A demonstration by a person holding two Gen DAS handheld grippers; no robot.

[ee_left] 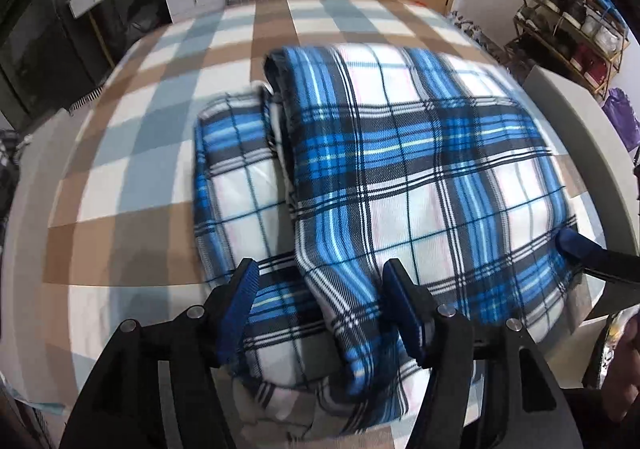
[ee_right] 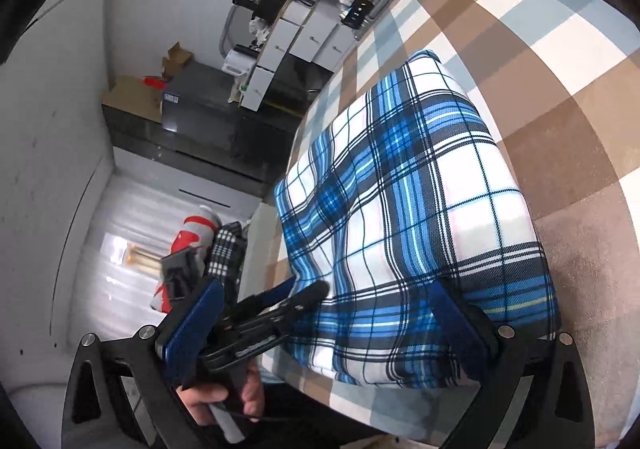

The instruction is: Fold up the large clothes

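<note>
Left wrist view: the plaid garment lies folded into a thick bundle on the checked bed cover, one narrower flap left of the main fold. The left gripper hangs over its near edge, jaws spread, pinching nothing. Likely only tidying remains.

Right wrist view: the right gripper has jaws spread wide at the garment's near corner, gripping nothing. The left gripper crosses just beside it, crowding that corner; drawers stand beyond the bed.
</note>
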